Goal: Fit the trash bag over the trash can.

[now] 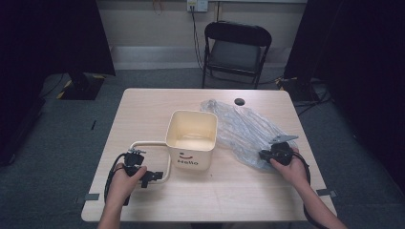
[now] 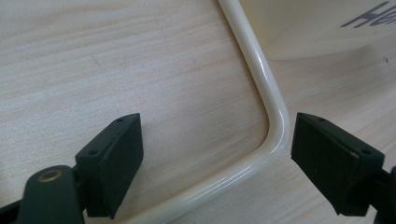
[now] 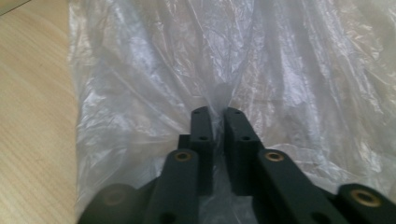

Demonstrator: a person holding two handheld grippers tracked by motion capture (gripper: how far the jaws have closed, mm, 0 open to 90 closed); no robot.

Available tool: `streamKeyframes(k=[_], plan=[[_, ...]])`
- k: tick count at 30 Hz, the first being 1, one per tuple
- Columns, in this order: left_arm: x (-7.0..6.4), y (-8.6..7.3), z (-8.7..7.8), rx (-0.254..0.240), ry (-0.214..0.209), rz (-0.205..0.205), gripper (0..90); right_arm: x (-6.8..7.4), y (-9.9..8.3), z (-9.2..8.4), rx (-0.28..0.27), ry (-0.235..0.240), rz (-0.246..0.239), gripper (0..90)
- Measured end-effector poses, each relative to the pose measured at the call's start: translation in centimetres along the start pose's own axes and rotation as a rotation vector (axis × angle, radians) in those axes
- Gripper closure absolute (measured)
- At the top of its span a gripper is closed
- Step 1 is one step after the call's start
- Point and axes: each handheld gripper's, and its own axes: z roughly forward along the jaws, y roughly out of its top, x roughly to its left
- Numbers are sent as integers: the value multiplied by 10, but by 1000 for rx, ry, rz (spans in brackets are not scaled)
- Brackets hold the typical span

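- The left gripper (image 1: 152, 176) sits at the near left of the desk (image 1: 143, 102), its jaws wide apart and straddling the bent corner of the bin's cream handle (image 2: 275, 126) without pressing on it; a good hold here means closing squarely on that corner so the bin cannot slide
- The cream bin (image 1: 191, 138) stands upright at mid-desk, mouth open and unlined, with the handle lying flat toward the left gripper
- The clear plastic bag (image 1: 243, 131) lies crumpled just right of the bin, touching its side
- The right gripper (image 3: 217, 114) has its jaws pinched nearly together on a fold of the bag's near edge; I judge it best to lift slowly, keeping the thin film from slipping out, and to find the bag's mouth before drawing it over the bin
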Motion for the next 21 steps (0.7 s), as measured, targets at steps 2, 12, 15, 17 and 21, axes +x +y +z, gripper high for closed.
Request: streamKeyframes(k=[2, 12, 15, 17, 21], plan=[[0, 0, -1, 2, -1, 0, 165, 0, 1, 1, -3, -6, 16, 875], [2, 0, -3, -10, 6, -6, 165, -4, 7, -5, -38, -19, 52, 893], [2, 0, -3, -9, 5, -6, 166, -8, 12, -12, -61, -17, 62, 894], [2, 0, -3, -9, 3, -7, 165, -11, 16, -18, -78, -19, 74, 895], [1, 1, -4, -9, 0, -5, 165, -17, 23, -28, -113, -20, 86, 895]])
